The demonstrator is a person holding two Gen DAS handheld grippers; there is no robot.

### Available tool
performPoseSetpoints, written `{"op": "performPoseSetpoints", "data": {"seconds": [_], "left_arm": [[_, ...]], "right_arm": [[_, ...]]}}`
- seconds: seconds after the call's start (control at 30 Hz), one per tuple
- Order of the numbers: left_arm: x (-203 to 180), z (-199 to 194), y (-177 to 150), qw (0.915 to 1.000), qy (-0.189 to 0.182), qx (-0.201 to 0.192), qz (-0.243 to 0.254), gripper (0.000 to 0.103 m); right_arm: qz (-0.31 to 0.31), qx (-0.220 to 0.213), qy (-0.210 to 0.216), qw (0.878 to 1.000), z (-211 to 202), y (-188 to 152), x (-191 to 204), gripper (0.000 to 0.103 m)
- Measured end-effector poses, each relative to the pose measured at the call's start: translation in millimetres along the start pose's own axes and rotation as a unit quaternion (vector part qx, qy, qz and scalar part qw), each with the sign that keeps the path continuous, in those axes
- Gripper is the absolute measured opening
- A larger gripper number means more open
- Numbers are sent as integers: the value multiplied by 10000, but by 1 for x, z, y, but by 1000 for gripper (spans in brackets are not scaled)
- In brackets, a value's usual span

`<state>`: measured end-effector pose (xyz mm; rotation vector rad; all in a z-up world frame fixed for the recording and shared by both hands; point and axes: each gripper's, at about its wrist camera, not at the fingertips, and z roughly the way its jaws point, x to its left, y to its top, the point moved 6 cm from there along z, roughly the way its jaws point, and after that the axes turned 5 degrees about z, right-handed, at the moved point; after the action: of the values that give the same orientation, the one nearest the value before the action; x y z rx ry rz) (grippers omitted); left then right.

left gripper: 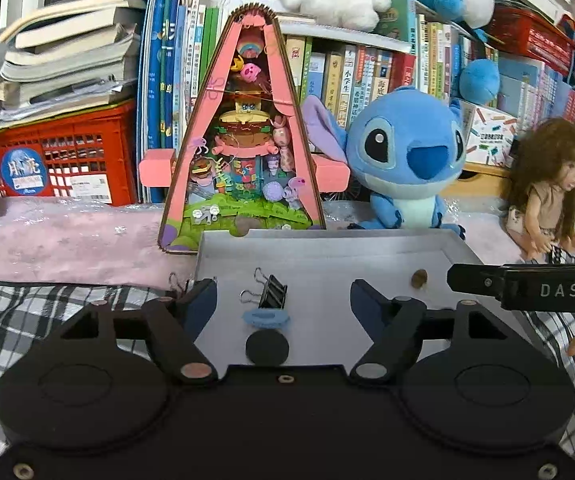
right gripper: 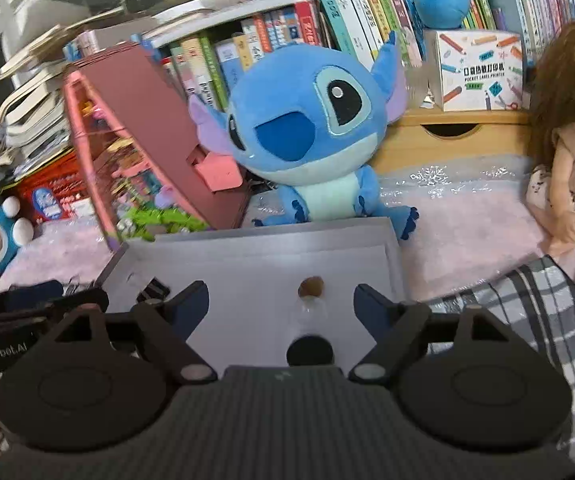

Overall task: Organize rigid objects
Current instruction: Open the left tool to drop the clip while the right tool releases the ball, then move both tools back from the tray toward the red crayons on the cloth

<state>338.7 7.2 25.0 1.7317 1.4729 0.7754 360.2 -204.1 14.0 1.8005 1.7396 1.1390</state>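
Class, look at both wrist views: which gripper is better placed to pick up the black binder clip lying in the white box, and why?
Left. The left gripper is open with the binder clip lying directly between its fingers. The right gripper frames the small corked bottle instead, with the clip off to its left.

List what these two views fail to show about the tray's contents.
- Small brown object: too small in both views to identify.
- Clear item in the right wrist view: blurred.
- Binder clip in the right wrist view: partly behind the right hand-held gripper finger.
- Tray near edge: hidden by both hand-held grippers.
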Motion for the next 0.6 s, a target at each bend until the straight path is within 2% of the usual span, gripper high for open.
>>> {"op": "performPoseSetpoints", "data": {"seconds": [0.13,0.4,0.6], "left_arm": [[-4,-18,-10,9999,100,25,14,73],[-17,-58,-39,9999,46,-60,128,74],[-27,-87,-63,9998,80,-151,138,75]], "right_arm": [[-149,-69,13,9999,-19,-10,3,88],[-485,-202,-35,9986,-55,-39,7,89],[-511,-366,-2,9980,-85,-69,4,91]]}}
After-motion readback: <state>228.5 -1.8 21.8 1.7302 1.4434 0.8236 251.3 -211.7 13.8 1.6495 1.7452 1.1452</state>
